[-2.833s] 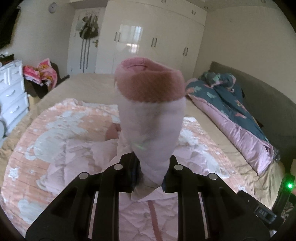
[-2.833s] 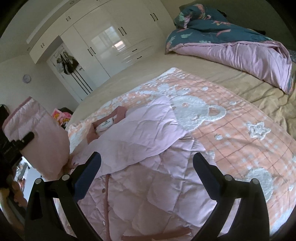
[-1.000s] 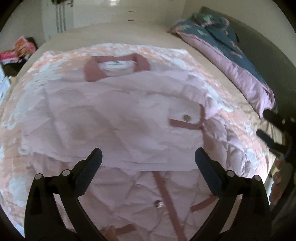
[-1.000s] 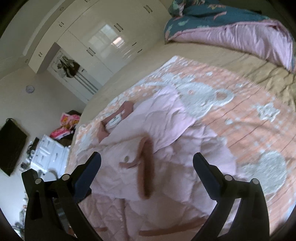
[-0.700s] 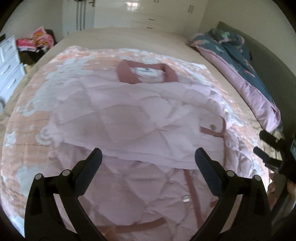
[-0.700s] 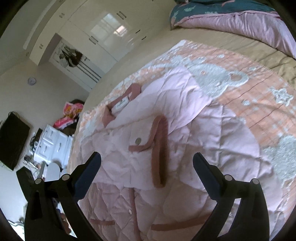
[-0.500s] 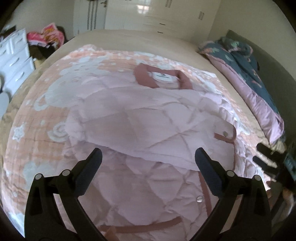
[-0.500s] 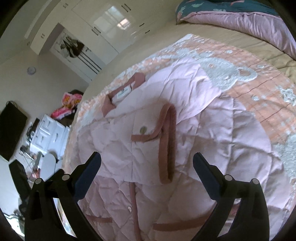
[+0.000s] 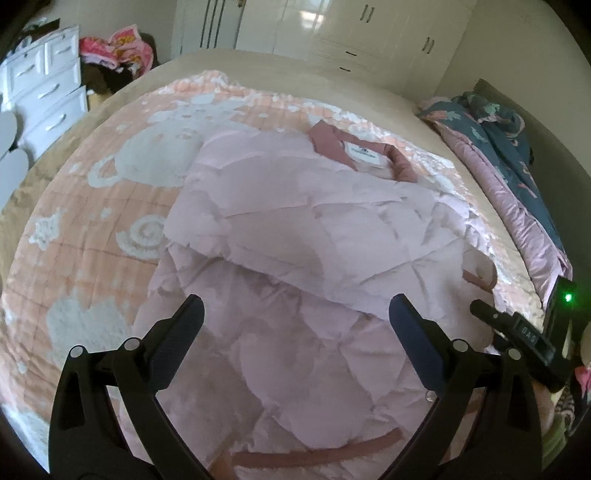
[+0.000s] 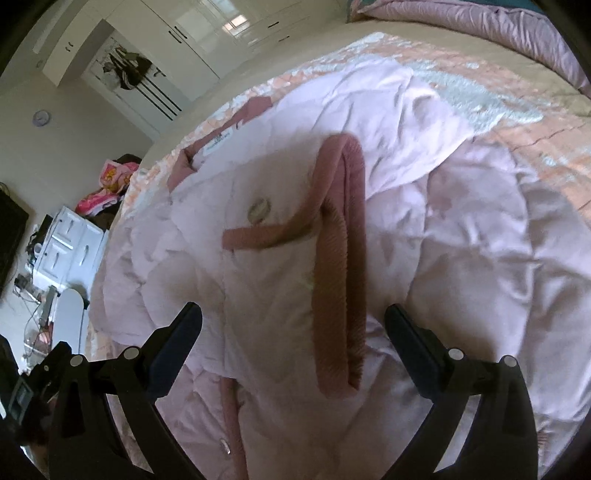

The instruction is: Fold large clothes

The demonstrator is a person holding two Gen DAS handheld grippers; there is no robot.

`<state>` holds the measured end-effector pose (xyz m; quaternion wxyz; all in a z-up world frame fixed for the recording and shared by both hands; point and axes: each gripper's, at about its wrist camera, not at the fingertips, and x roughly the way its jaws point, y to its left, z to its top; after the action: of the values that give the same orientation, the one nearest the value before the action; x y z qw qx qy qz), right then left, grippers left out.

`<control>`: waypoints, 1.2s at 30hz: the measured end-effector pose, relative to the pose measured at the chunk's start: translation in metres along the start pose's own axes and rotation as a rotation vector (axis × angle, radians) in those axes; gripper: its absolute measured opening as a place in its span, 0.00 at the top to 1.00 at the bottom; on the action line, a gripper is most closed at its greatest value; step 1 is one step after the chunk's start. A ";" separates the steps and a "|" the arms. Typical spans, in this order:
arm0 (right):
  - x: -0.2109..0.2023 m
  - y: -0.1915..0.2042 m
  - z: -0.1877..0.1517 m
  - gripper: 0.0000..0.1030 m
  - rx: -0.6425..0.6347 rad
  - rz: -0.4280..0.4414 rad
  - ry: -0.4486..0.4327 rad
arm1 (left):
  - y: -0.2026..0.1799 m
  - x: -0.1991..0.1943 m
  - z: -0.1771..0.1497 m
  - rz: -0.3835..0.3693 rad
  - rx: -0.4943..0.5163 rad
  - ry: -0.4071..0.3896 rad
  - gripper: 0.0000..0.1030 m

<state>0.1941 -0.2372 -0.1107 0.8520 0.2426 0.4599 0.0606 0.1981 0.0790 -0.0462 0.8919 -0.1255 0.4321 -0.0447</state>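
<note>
A pale pink quilted jacket [image 9: 314, 229] with dusty-rose trim lies flat on the bed, collar and white label [image 9: 364, 153] at the far end. One sleeve is folded across its chest; its rose cuff [image 10: 338, 258] shows large in the right wrist view, by a snap button [image 10: 258, 210]. My left gripper [image 9: 295, 317] is open and empty above the jacket's lower half. My right gripper [image 10: 293, 325] is open and empty just above the folded sleeve's cuff. The other gripper shows at the right edge of the left wrist view [image 9: 524, 339].
The jacket lies on a peach quilt with white bear shapes [image 9: 92, 229] spread over a tan bed. A bunched teal-and-pink duvet [image 9: 517, 162] lies along the right side. A white dresser [image 9: 44, 96] and white wardrobes [image 9: 332, 33] stand beyond the bed.
My left gripper let go of the sleeve after laying it across the jacket, and has drifted left. My right gripper has moved in closer over the folded cuff.
</note>
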 end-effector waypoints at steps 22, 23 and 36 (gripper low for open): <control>-0.088 0.103 0.088 0.84 -0.660 -0.024 -0.381 | -0.004 0.019 0.030 -0.006 -0.023 -0.030 0.09; -0.083 0.102 0.092 0.84 -0.660 -0.031 -0.375 | -0.006 0.020 0.033 -0.009 -0.020 -0.031 0.09; -0.023 0.057 0.098 0.84 -0.545 -0.082 -0.246 | -0.021 0.035 0.055 0.004 0.041 -0.027 0.09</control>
<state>0.2681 -0.2298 -0.0214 0.9368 -0.0083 0.3293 0.1177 0.2634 0.0623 -0.0349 0.9001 -0.1069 0.4194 -0.0500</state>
